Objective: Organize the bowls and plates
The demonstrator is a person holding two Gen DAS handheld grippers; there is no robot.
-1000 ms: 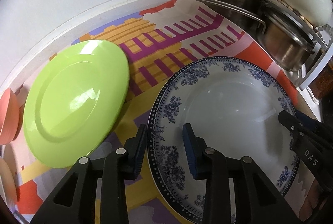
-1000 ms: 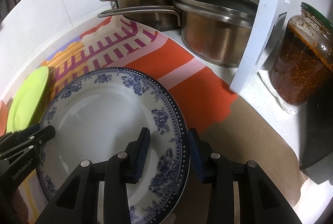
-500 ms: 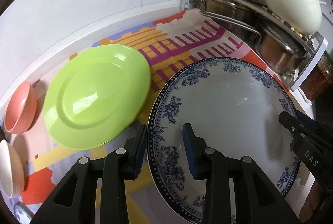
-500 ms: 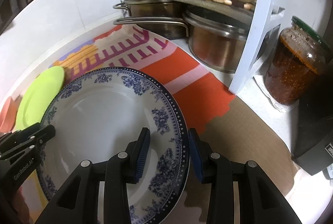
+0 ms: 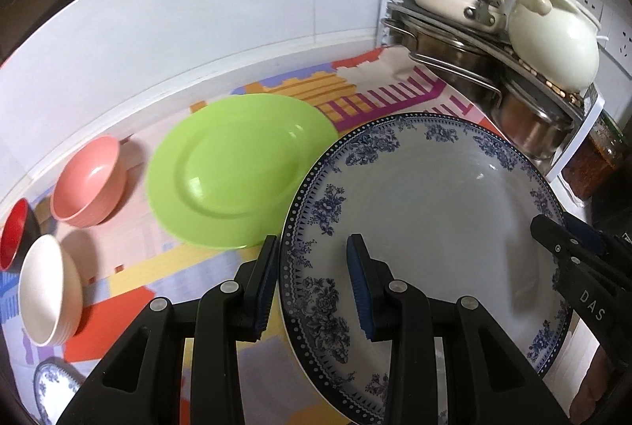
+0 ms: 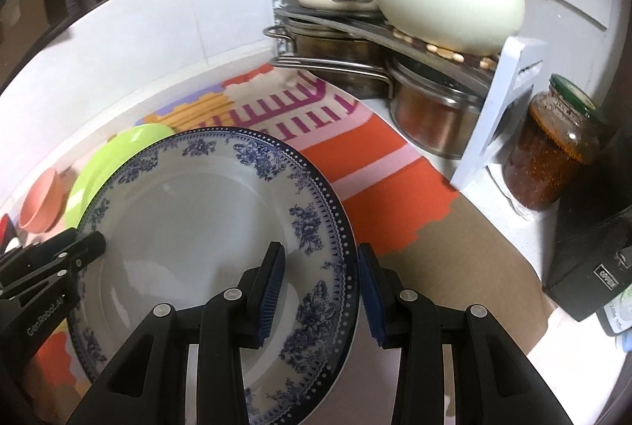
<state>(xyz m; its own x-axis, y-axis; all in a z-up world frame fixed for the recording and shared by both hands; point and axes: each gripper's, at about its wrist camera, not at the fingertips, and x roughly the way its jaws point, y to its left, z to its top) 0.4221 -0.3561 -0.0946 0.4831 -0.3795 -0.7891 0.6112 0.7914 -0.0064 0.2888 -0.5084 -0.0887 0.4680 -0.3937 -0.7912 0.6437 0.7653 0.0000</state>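
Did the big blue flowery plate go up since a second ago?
Yes. The blue plate has risen with both grippers: in the right wrist view the pots and jar now sit lower and farther away.

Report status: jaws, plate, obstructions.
Left gripper and right gripper each straddle the blue-patterned plate rim, one per side; grip unconfirmed. Green plate close beside it, left.

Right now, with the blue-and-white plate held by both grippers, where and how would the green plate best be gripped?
Grip the green plate at its thin rim, probably the near-left edge, one finger above and one below. It lies flat on the patterned mat, its right edge hidden behind the blue-and-white plate, and the pink bowl crowds its left.
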